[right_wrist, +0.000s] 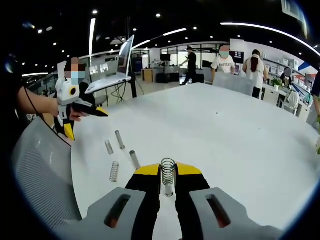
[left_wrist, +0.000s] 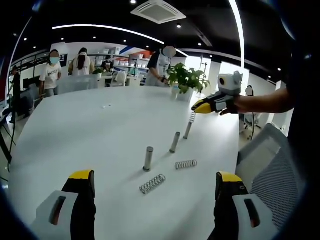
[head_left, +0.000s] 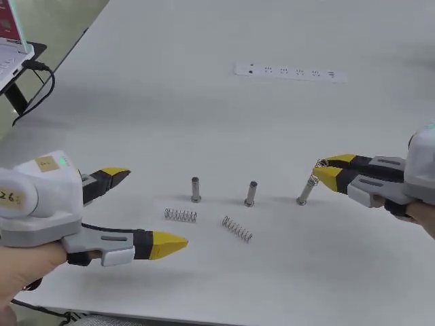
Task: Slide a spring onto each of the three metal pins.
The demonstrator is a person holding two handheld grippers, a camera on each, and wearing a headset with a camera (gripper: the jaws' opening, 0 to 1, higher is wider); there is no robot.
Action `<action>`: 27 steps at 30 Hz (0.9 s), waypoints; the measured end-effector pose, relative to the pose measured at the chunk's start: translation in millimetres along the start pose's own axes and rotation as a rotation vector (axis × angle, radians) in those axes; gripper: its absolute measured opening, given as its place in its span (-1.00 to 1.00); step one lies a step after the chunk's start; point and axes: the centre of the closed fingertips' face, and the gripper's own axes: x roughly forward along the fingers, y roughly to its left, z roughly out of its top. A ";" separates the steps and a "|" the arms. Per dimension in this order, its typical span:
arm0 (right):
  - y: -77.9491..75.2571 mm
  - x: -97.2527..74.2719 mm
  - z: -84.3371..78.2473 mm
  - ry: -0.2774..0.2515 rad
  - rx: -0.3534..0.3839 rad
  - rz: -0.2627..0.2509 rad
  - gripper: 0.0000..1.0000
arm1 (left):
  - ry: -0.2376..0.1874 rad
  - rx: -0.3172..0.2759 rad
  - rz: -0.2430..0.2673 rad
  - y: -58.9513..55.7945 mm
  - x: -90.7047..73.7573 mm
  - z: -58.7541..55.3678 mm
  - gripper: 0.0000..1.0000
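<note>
In the head view, the right gripper (head_left: 325, 170) gripped a spring (head_left: 313, 180) over the top of the rightmost pin (head_left: 305, 193). In the left gripper view, the left gripper (left_wrist: 155, 176) had its jaws wide, nearer the two loose springs (left_wrist: 152, 183) lying on the surface (left_wrist: 75, 135). In the right gripper view, the coil stood between narrow jaws, its long axis following the pin's.

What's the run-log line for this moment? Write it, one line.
right gripper: shut on spring, at top of far-right pin | left gripper: open, hovering | loose springs: two on table | bare pins: two

Laptop (head_left: 8, 41) cut off by left edge; pin (head_left: 304, 195) top hidden behind spring (head_left: 313, 180) and right tool (head_left: 319, 170).
</note>
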 end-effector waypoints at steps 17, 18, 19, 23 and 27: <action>-1.3 4.0 -5.2 0.012 -0.002 0.006 -0.85 | 0.007 0.002 -0.003 -1.8 -0.4 -1.1 0.96; -1.3 4.5 -5.7 0.013 0.001 0.008 -0.85 | 0.006 0.001 -0.004 -1.9 -0.4 -0.8 0.96; -1.2 4.7 -6.0 0.014 0.003 0.009 -0.85 | 0.005 0.000 -0.004 -1.9 -0.4 -0.3 0.96; -1.4 6.0 -8.4 0.018 0.008 0.009 -0.85 | 0.010 0.003 -0.005 -1.9 -0.1 -0.4 0.96; -1.2 7.9 -12.4 0.027 0.015 0.012 -0.85 | 0.012 0.004 -0.006 -1.6 0.2 -0.7 0.96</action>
